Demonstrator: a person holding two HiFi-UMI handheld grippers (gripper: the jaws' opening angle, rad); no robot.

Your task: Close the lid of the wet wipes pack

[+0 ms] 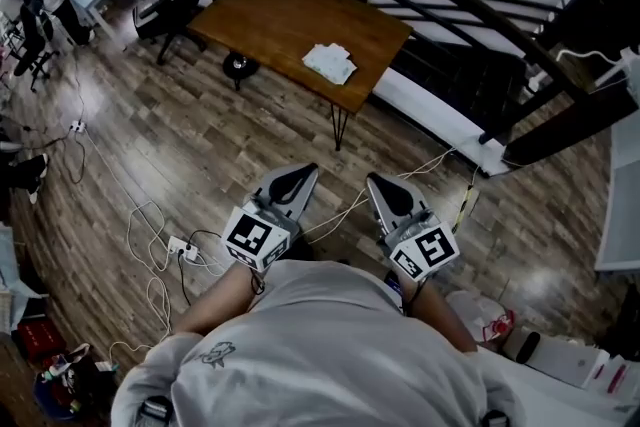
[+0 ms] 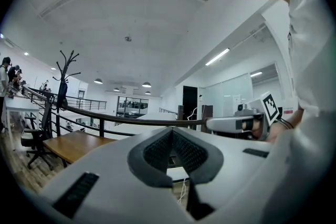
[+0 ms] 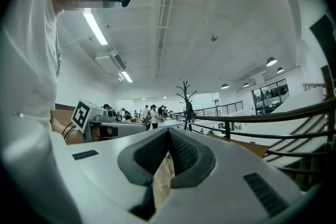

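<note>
Jaws of left hand-held gripper (image 1: 297, 177) together, nothing between them. The right hand-held gripper (image 1: 380, 185) is likewise closed and empty. Both are held level, side by side at lower centre, noses toward the desk (image 1: 262, 23); probably a carry posture for the approach, with no grip needed yet. The wipes pack (image 1: 330, 63) lies at the desk's right end, upper centre, well apart from both. Lid state too small to tell.

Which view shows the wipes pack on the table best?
Head view: the wet wipes pack lies in full sight on the wooden table, though too small to read its lid. Both gripper views catch only parts of the table; no pack can be made out.
</note>
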